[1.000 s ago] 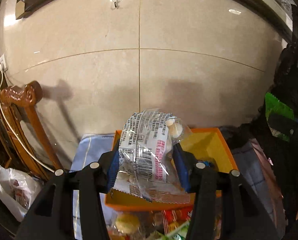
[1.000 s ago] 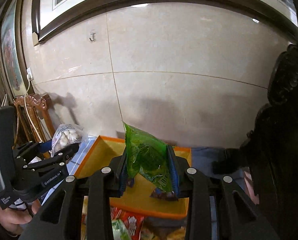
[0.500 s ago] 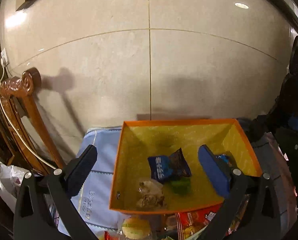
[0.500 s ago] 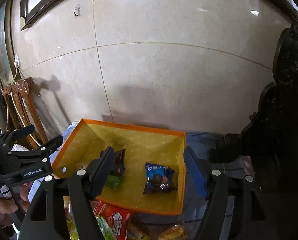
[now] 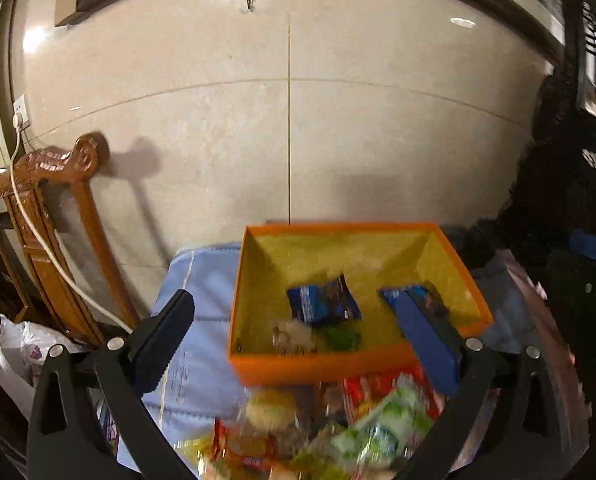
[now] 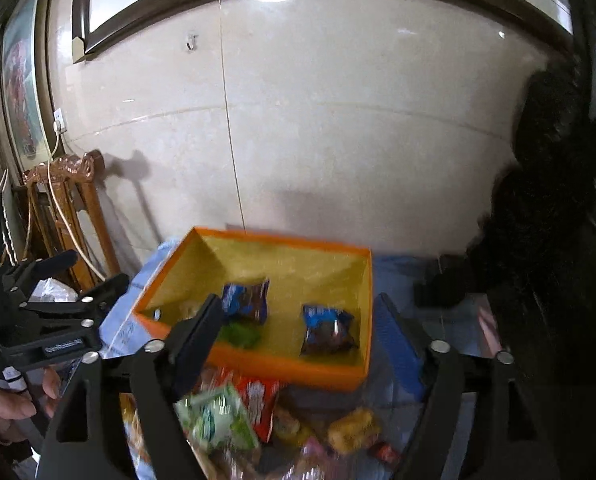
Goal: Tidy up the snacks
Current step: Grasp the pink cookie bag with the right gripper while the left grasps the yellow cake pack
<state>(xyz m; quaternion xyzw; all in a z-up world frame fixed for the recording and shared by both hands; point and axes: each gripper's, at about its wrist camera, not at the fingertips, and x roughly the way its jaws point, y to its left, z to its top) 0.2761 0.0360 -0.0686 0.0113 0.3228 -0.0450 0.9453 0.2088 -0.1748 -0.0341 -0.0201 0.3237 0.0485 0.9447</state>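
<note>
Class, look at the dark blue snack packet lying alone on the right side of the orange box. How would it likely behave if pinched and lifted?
The blue packet looks puffed and crinkled, so probably light and floppy. Its glossy film may slip between jaws. It lies flat in the orange box, so rolling seems unlikely.

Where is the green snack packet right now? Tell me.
In the right wrist view, the green packet lies inside the orange box, near its front wall, just below a blue packet.
</note>
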